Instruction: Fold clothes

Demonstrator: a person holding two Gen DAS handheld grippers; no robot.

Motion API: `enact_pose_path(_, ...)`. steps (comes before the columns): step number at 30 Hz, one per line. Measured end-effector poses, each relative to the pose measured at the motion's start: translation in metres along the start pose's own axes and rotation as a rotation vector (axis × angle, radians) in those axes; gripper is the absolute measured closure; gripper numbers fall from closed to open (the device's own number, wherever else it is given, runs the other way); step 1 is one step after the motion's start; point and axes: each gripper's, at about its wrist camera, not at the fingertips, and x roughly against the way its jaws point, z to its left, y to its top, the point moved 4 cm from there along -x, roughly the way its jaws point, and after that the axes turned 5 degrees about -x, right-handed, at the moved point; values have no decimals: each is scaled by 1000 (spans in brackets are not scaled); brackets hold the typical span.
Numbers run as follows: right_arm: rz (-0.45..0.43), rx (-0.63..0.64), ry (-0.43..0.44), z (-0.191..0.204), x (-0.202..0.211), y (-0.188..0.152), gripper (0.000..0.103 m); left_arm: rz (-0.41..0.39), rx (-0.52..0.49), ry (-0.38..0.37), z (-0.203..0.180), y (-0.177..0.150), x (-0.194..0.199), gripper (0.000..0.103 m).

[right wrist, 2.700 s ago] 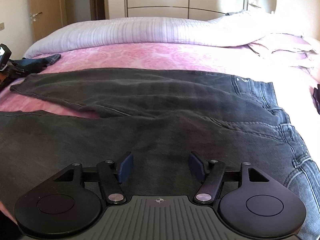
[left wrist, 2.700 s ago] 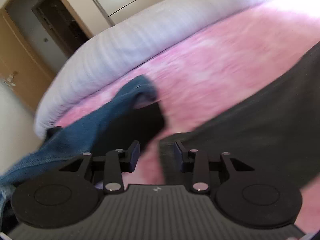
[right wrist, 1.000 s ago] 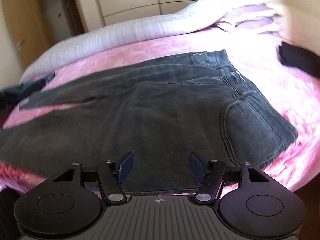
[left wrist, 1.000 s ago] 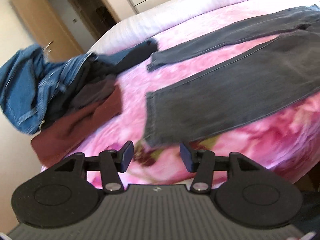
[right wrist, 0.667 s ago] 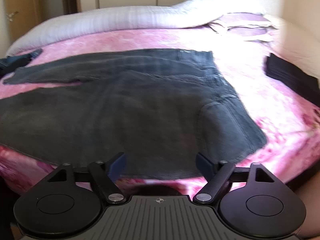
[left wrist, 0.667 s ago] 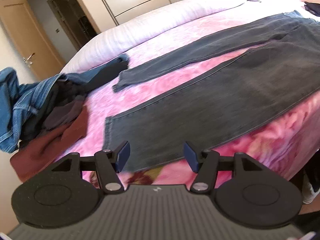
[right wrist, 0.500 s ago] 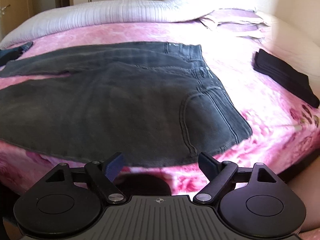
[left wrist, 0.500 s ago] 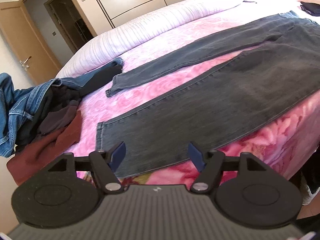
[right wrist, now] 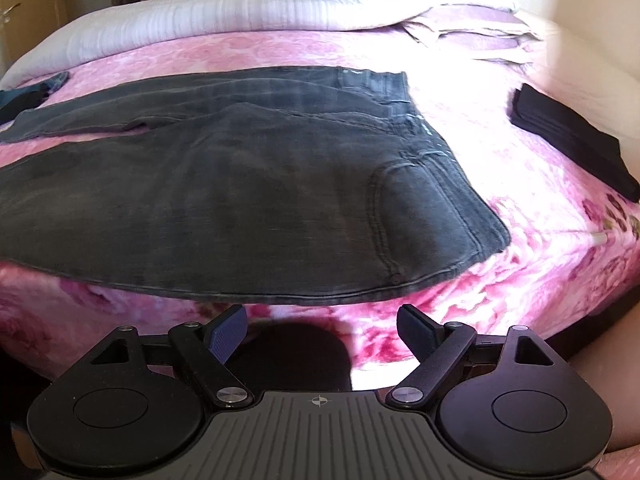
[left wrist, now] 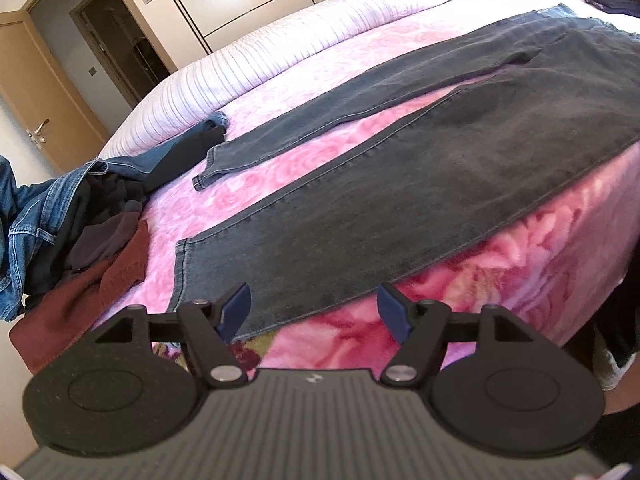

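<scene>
A heap of blue denim and maroon clothes [left wrist: 60, 236] at the bed's left end runs past the frame edge. The dark grey jeans [left wrist: 420, 184] lie flat on the pink floral blanket [left wrist: 520, 272], near leg along its edge. The left gripper [left wrist: 314, 308] and right gripper [right wrist: 320, 326] have jaws apart, empty. A folded black garment [right wrist: 568, 140] is partly cropped at the right.

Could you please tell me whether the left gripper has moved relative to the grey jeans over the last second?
Yes. The left gripper has shifted sideways along the bed edge: the near leg's hem of the grey jeans now sits beside its left finger instead of between the fingers.
</scene>
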Motion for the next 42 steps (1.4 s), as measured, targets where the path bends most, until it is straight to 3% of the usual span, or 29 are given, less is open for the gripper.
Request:
enact_pose_path(20, -34, 232, 52, 92, 60, -12, 18, -73, 66, -17, 10, -6, 70, 33)
enact_pose_path(37, -11, 292, 110, 104, 78, -38, 18, -54, 66, 24, 3, -32, 108, 31)
enact_pose_path(42, -53, 319, 107, 100, 70, -30, 18, -100, 13, 51, 4, -31, 101, 30)
